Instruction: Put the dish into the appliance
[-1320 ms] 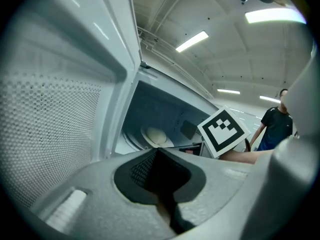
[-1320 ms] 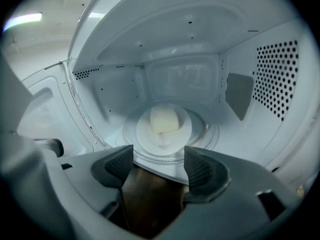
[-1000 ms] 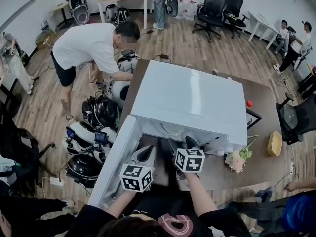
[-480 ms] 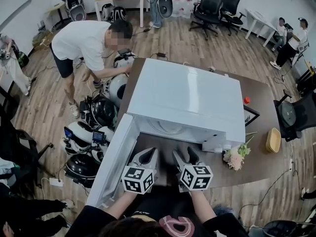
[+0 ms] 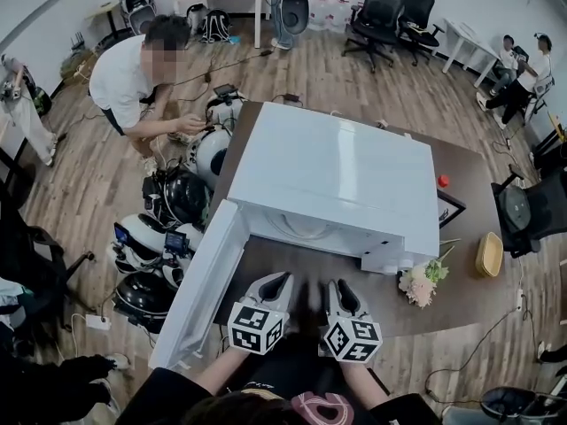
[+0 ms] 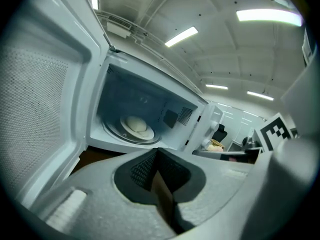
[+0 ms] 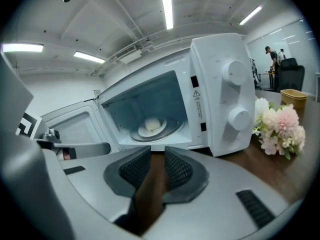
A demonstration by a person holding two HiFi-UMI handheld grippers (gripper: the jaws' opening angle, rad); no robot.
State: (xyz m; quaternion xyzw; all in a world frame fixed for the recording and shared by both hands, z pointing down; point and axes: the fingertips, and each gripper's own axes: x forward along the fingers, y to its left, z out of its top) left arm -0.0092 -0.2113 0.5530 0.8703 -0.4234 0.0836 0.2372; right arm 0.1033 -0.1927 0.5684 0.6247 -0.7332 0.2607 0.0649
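Observation:
The white microwave (image 5: 337,171) stands on the brown table with its door (image 5: 208,282) swung open to the left. On its turntable lies the pale dish (image 6: 137,126) with a light lump of food, also seen in the right gripper view as the dish (image 7: 152,125). My left gripper (image 5: 280,280) hovers in front of the opening; its pads (image 6: 150,166) meet, holding nothing. Beside it, my right gripper (image 5: 337,286) is closing, with a narrow empty gap between its pads (image 7: 177,169). Both sit back from the cavity.
Pink and white flowers (image 5: 423,283) lie right of the microwave, with a yellow basket (image 5: 490,255) and a small red object (image 5: 444,181) further right. Round devices (image 5: 168,228) crowd the floor left of the door. A person (image 5: 133,69) bends there.
Both grippers have drawn back from the microwave opening toward me. The right jaws have narrowed from wide open. The person on the floor side has shifted left.

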